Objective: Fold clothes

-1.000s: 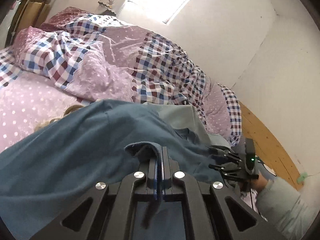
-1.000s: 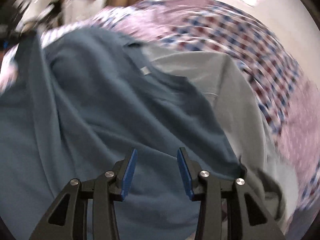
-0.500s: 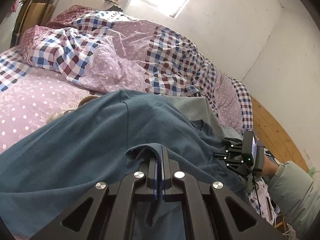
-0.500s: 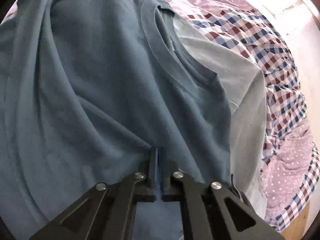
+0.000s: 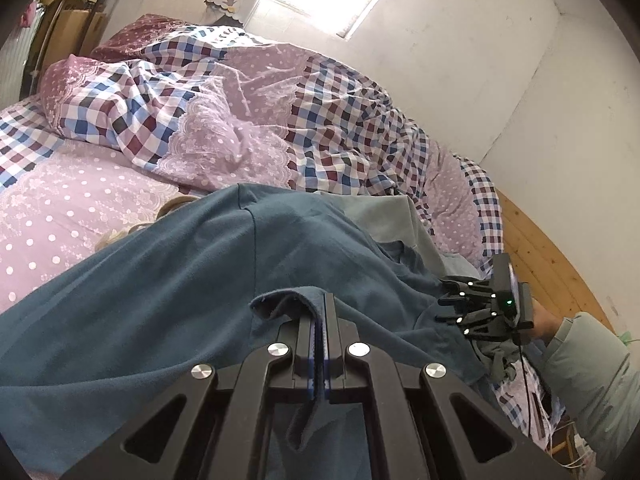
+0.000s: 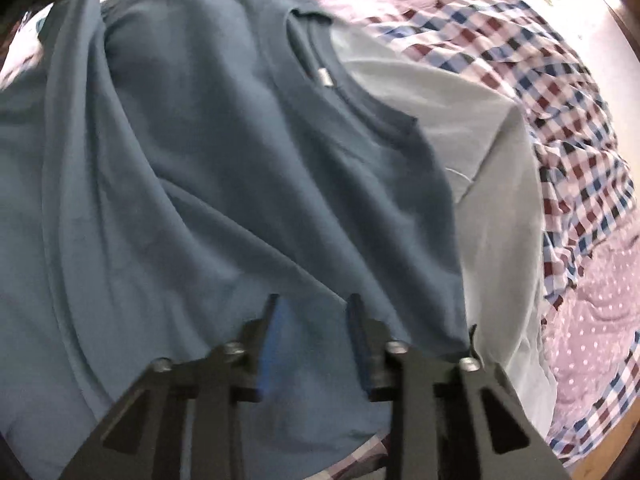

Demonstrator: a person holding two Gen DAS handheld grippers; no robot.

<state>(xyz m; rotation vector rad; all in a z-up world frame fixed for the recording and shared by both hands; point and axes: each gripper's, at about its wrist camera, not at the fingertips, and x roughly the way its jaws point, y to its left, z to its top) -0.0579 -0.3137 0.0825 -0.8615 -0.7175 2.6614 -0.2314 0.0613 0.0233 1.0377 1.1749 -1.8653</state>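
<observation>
A dark teal T-shirt (image 5: 168, 280) (image 6: 208, 168) lies spread on the bed, its collar (image 6: 344, 88) toward the quilt. It rests partly on a pale grey-green garment (image 5: 384, 220) (image 6: 500, 208). My left gripper (image 5: 322, 300) is shut on a fold of the teal shirt's edge, which bunches up over the fingertips. My right gripper (image 6: 314, 308) hangs open just above the shirt's lower part, nothing between its blue pads (image 6: 272, 344). In the left wrist view the right gripper (image 5: 452, 308) sits at the shirt's far edge, held by a hand in a pale green sleeve (image 5: 588, 364).
A rumpled quilt (image 5: 256, 112) (image 6: 568, 92) in purple dots and red-blue check fills the bed behind the clothes. The polka-dot sheet (image 5: 60, 216) lies to the left. A white wall (image 5: 500, 60) and a wooden bed edge (image 5: 540, 248) stand at the right.
The right gripper, shut on the teal shirt half a second ago, has let go and now stands open above it. The left gripper keeps its hold and has shifted slightly.
</observation>
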